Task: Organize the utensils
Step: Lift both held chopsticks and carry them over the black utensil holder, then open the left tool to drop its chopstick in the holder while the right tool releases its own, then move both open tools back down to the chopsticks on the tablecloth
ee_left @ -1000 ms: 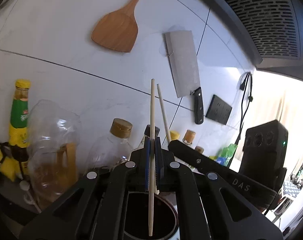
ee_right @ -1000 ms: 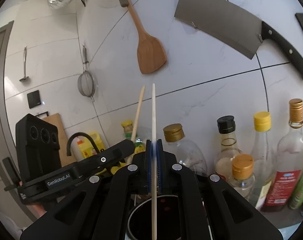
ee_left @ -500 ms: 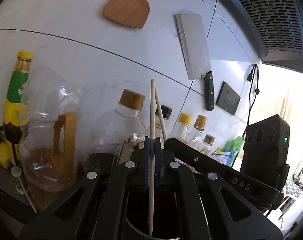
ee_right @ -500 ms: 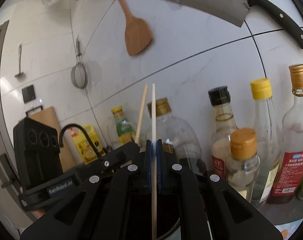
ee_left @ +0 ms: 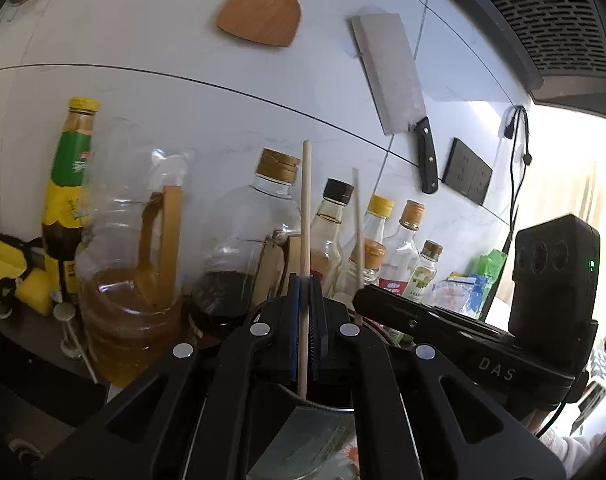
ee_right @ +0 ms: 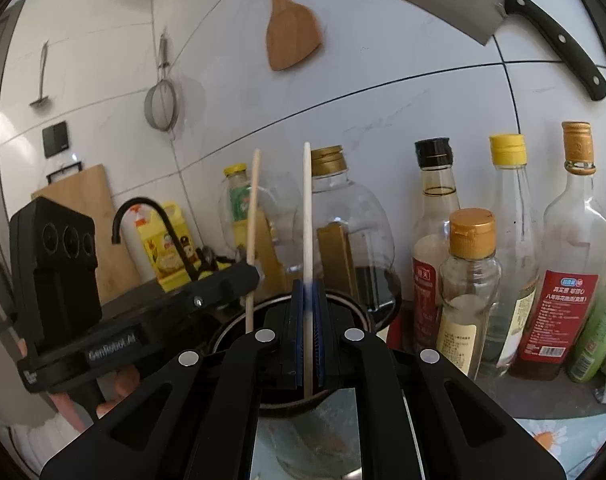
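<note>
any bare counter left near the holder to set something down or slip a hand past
Little. The bottles stand shoulder to shoulder along the wall behind the dark holder. Bare patches: the floral cloth corner in front of the red-labelled bottle, and dark counter before the big oil jug. Between the left gripper and right gripper it is tight.

The right gripper [ee_right: 308, 332] pinches a pale chopstick [ee_right: 307, 216] upright over a dark round holder [ee_right: 239, 328]. At nine o'clock, the left gripper [ee_right: 239, 276] carries a second chopstick [ee_right: 253, 216]. Bottles [ee_right: 469, 280] line the counter [ee_right: 543, 400] at three o'clock; a cleaver [ee_right: 443, 4] hangs at one o'clock.
</note>
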`<act>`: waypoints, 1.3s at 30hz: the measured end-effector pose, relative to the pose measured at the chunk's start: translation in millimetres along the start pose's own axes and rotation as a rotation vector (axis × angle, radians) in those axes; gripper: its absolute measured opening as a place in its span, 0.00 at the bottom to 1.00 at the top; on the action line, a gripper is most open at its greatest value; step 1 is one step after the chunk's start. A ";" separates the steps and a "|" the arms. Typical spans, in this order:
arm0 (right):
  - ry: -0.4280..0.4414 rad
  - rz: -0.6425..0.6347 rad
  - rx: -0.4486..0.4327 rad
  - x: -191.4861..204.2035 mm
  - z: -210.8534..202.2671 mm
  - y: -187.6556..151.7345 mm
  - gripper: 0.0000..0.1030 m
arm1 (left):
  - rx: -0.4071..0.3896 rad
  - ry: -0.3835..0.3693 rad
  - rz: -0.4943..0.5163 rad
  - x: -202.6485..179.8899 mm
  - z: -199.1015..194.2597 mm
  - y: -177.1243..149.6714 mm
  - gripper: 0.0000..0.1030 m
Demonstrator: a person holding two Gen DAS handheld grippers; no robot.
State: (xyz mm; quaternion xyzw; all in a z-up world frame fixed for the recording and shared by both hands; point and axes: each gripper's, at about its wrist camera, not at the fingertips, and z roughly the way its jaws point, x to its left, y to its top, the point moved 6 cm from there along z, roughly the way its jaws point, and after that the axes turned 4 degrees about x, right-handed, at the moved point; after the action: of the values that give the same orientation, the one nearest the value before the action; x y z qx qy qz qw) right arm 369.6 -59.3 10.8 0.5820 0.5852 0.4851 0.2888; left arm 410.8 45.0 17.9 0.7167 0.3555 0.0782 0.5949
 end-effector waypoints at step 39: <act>-0.120 -0.043 0.284 -34.5 -120.2 -75.9 0.86 | 0.421 0.446 -0.072 -1.1 -74.3 -131.7 0.91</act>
State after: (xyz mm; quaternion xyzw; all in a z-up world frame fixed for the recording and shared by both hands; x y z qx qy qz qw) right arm 236.0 -109.1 -22.0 0.6323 0.6420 0.3555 0.2483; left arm 315.5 108.7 -80.6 0.7762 0.5110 0.1371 0.3428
